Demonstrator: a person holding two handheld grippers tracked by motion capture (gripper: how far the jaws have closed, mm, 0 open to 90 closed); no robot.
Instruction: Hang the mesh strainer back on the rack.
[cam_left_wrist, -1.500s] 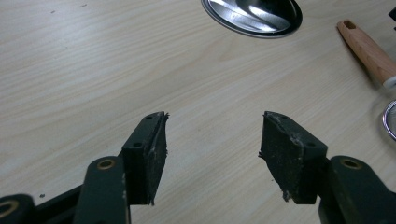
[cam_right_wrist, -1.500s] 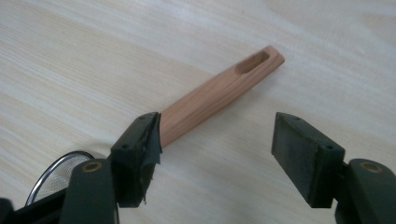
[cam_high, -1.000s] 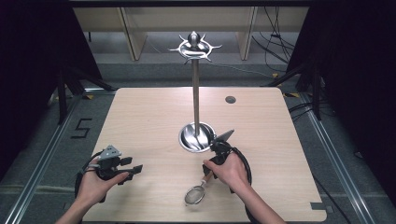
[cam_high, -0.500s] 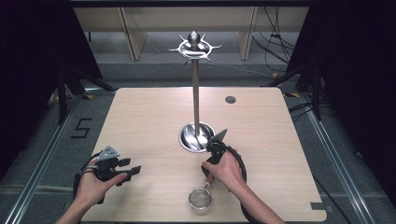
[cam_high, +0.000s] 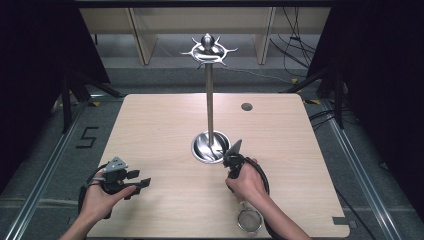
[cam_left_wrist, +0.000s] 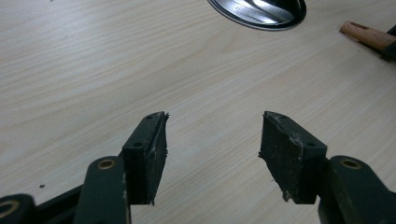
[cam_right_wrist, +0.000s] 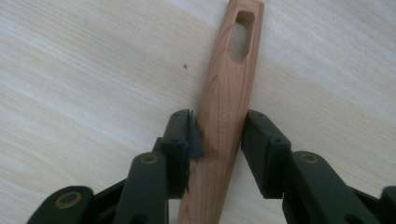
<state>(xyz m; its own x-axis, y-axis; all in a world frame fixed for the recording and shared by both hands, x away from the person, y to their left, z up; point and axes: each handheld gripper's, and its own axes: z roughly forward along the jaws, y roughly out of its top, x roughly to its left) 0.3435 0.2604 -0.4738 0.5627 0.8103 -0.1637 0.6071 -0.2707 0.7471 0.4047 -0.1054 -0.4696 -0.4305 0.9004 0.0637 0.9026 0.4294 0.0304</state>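
Wooden table, right gripper jaws clamping strainer handle, left gripper jaws parted, empty.

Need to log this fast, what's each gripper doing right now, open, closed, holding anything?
Left gripper: open, nothing between its jaws, over the bare table.
Right gripper: shut on the wooden handle of a small strainer.

**Rig appearance**

I see the left gripper: black, with a grey three-cornered plate on top and worn, frayed pads. The right gripper: black, brass-coloured pivot screws, black cable looping. Forearms bare, no sleeves.
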